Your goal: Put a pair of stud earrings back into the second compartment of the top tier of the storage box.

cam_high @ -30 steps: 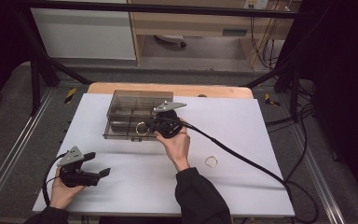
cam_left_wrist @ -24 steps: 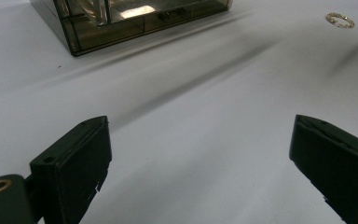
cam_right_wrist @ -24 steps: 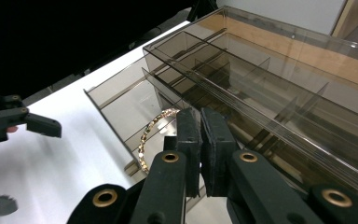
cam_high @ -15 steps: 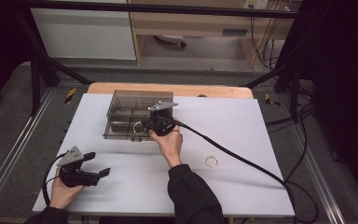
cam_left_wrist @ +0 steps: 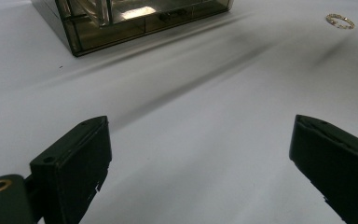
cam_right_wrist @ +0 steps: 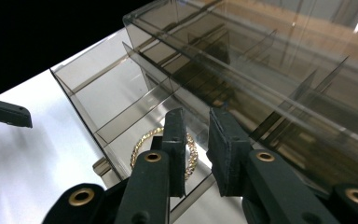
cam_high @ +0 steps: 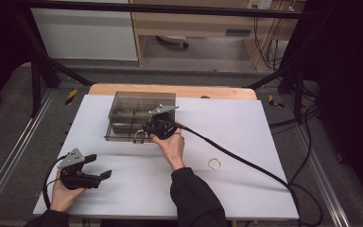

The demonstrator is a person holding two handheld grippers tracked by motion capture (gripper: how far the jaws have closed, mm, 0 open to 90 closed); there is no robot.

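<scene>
Tongs (cam_high: 142, 130) in the person's right hand (cam_high: 170, 146) sit at the near edge of a smoky transparent plastic organiser box (cam_high: 137, 111) with inner dividers, which stands toward the far left part of the white counter (cam_high: 246, 123). In the right gripper view these right tongs (cam_right_wrist: 196, 140) show their two black jaws a narrow gap apart; they have just been opening, and nothing sits clamped between the pads. A gold beaded bracelet (cam_right_wrist: 142, 144) lies flat on the floor of the box's nearest open compartment, directly behind the left-hand jaw in that view, which hides part of the loop; whether the jaw tip touches it I cannot tell. A thick black cable (cam_high: 246, 161) trails from this gripper across the counter toward its right edge. A second gold beaded ring-shaped bracelet (cam_high: 214, 163) lies on the bare counter, to the right of the right forearm and well apart from the box. The left tongs (cam_high: 97, 168), held in the left hand (cam_high: 64, 194) near the counter's front left corner, stand wide open with nothing between them; in the left gripper view the left tongs' jaws rise at either side, with bare white surface between, the box's corner (cam_left_wrist: 121, 23) far ahead and the loose bracelet (cam_left_wrist: 340, 21) at upper right.
</scene>
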